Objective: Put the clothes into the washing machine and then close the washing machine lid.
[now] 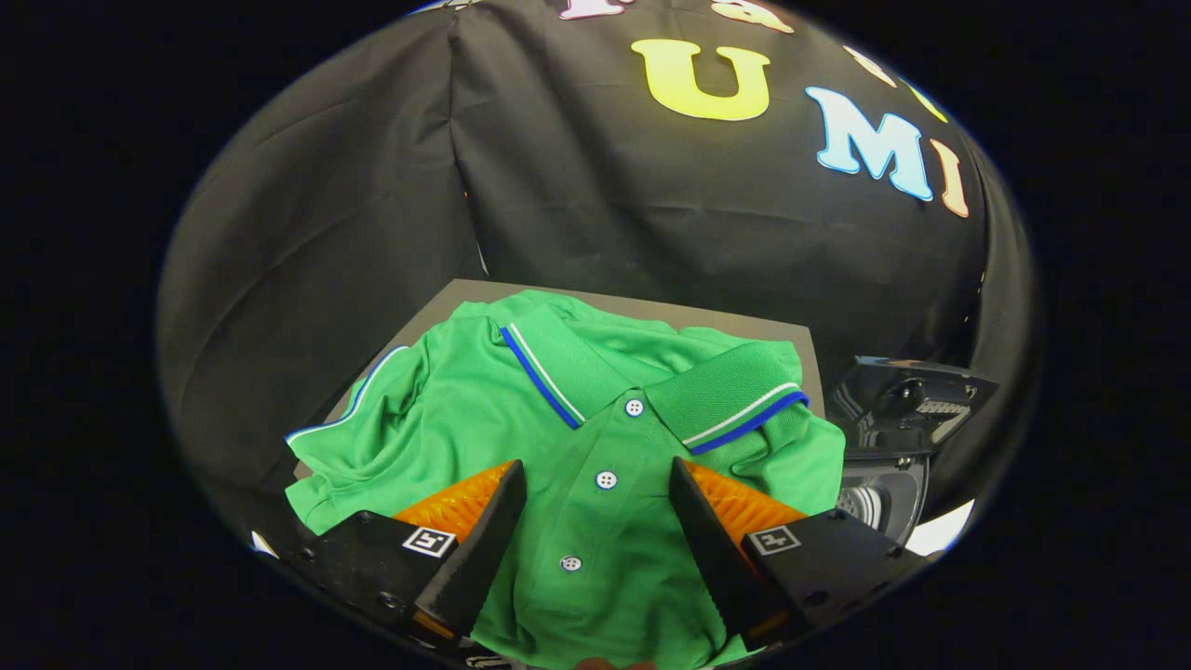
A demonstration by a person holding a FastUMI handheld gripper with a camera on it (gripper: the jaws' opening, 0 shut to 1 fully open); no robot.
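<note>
Across the lower middle of the frame your gripper (595,493) stands spread wide, its two fingers parted to either side of the button placket and pinching nothing; whether the tips rest on the cloth or hang just above it I cannot tell. By my reading you are at the very start: the green polo shirt (577,419) lies wholly on the grey table (800,340) at the centre of the frame, not yet grasped, not yet lifted, and nothing of it is in the machine. Over at the right of the frame, beside and lower than the table's edge, sits the washing machine (884,493), its dark lid (907,395) raised and the drum opening showing pale beneath it (so at least the way in is open). What remains, then, is everything: seize the shirt, carry it rightward to that opening, drop it in, and swing the lid down. As for the shirt itself, it is laid face up and loosely folded, the collar trimmed in blue and white stripes and spread flat toward the upper middle, three white buttons running down between your fingers, one sleeve with a striped cuff bunched out to the left. It looks soft and rumpled, likely to sag and trail when lifted.
</note>
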